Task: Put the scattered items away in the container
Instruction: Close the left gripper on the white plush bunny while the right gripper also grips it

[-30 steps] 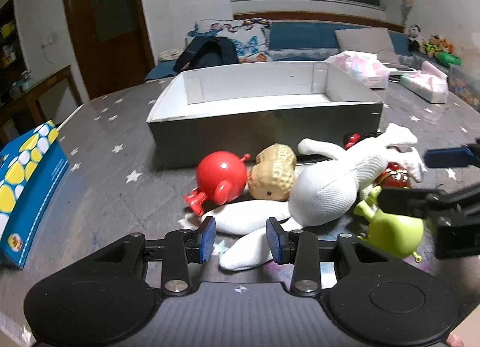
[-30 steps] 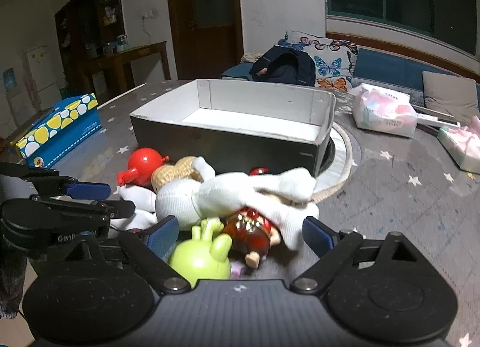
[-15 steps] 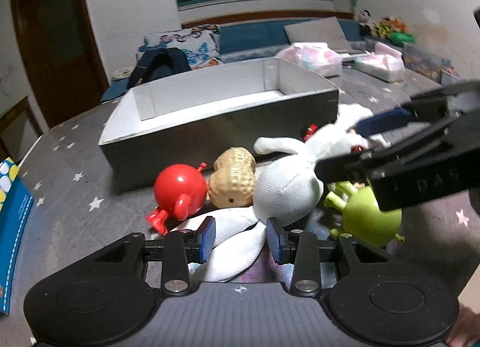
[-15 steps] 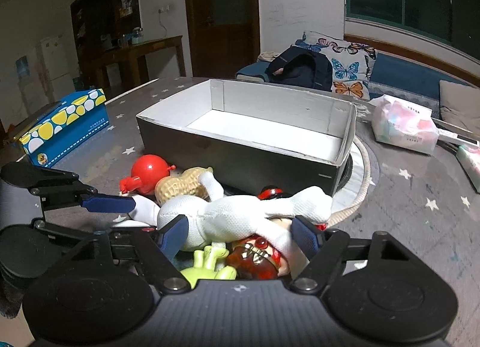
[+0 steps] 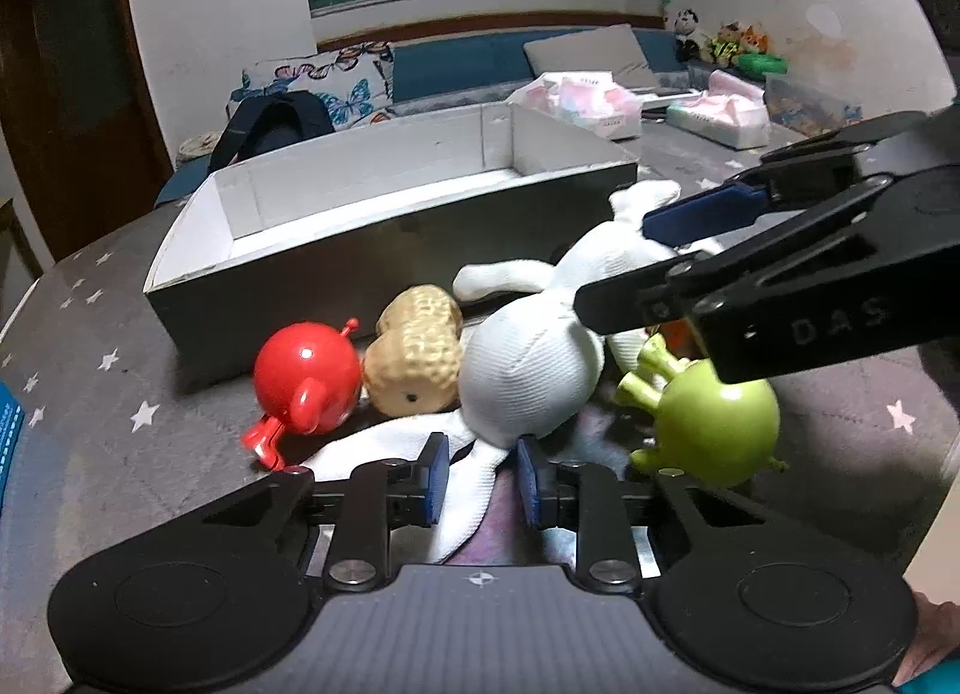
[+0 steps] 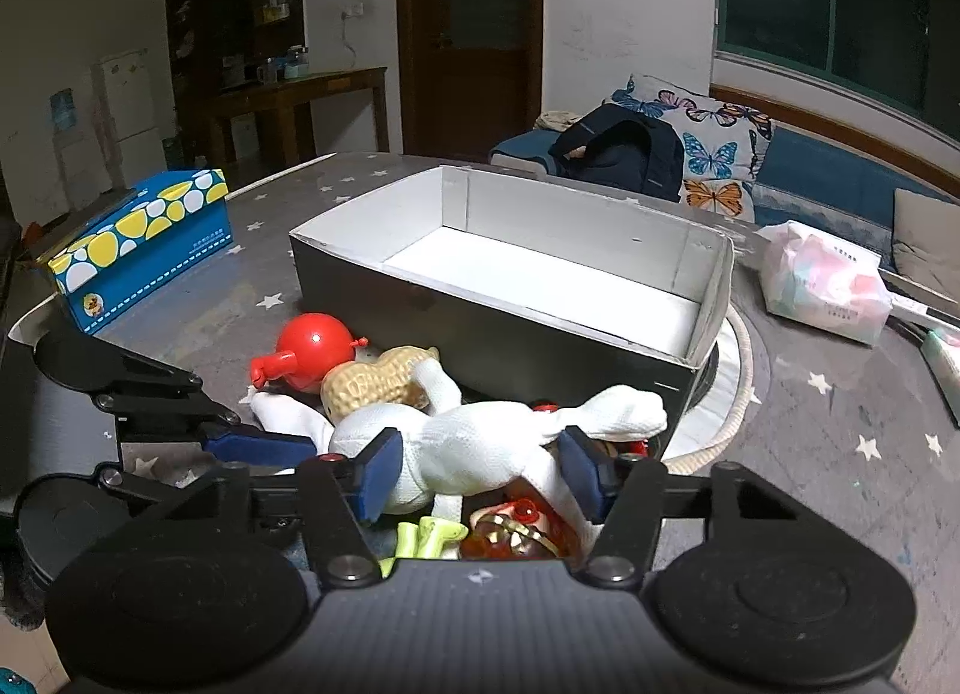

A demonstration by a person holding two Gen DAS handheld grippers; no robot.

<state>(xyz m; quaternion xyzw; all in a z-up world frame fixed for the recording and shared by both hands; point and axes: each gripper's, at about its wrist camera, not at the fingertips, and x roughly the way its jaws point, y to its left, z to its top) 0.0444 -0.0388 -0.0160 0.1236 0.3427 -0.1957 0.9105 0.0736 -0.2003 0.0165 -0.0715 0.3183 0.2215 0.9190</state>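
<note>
Knitted white plush rabbit (image 5: 528, 376): both hand-held grippers, left (image 5: 477, 478) and right (image 6: 480, 469), closing around it.

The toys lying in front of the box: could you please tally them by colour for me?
White: 1, the plush toy
Red: 1, the round toy
Tan: 1, the peanut toy
Green: 1, the round green toy
Reddish brown: 1, the figure, partly hidden under the plush
Total: 5; more could be hidden beneath the plush.
</note>
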